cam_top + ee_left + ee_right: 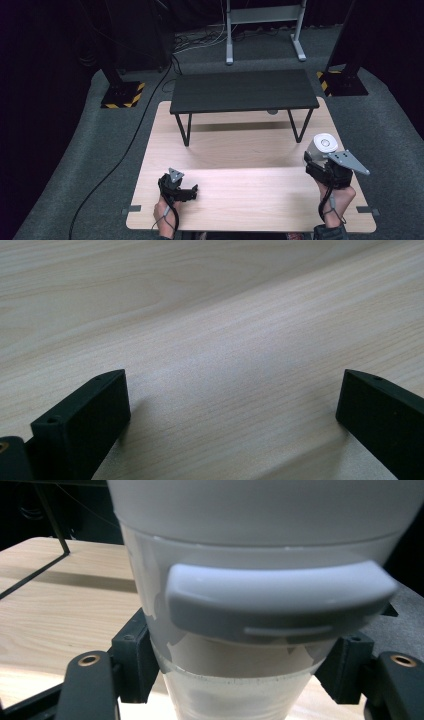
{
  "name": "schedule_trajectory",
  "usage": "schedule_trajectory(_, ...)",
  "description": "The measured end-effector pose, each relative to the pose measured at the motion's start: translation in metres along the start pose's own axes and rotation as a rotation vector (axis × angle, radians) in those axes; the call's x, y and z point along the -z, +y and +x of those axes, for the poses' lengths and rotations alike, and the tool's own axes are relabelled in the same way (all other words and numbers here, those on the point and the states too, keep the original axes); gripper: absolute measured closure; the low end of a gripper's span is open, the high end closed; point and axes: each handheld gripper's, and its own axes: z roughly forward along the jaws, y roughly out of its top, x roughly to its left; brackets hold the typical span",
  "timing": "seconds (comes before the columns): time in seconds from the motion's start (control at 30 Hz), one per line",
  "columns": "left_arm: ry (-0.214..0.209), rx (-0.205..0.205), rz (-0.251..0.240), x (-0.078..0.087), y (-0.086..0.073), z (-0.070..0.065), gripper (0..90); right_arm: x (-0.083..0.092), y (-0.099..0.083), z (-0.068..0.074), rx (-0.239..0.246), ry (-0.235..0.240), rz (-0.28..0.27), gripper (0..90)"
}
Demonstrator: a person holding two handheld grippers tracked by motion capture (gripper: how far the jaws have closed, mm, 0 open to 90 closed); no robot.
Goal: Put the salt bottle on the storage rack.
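A white lidded cup (322, 144) with a cloudy, see-through lower body stands upright at the right edge of the light wooden table (235, 155). My right gripper (316, 159) is shut on it. In the right gripper view the cup (260, 540) looms close, its lid tab facing the camera, and the right gripper (240, 677) has one jaw pressed on each side of the body. My left gripper (191, 192) rests low at the table's front left. In its own view the left gripper (232, 390) is open, with bare wood between its fingers.
A low black bench (243, 90) stands across the far half of the table on thin legs. Two posts with black-and-yellow striped bases (122, 95) (340, 82) flank the table on the grey floor. A cable (125, 150) runs along the left side. A grey metal frame (265, 25) stands behind.
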Motion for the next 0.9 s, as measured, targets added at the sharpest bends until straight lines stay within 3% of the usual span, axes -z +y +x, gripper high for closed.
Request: schedule_trajectory(0.9,-0.003,0.0,0.001,0.0,0.0,0.0,0.2,-0.036,0.04,0.011,0.056,0.064,0.022,29.2)
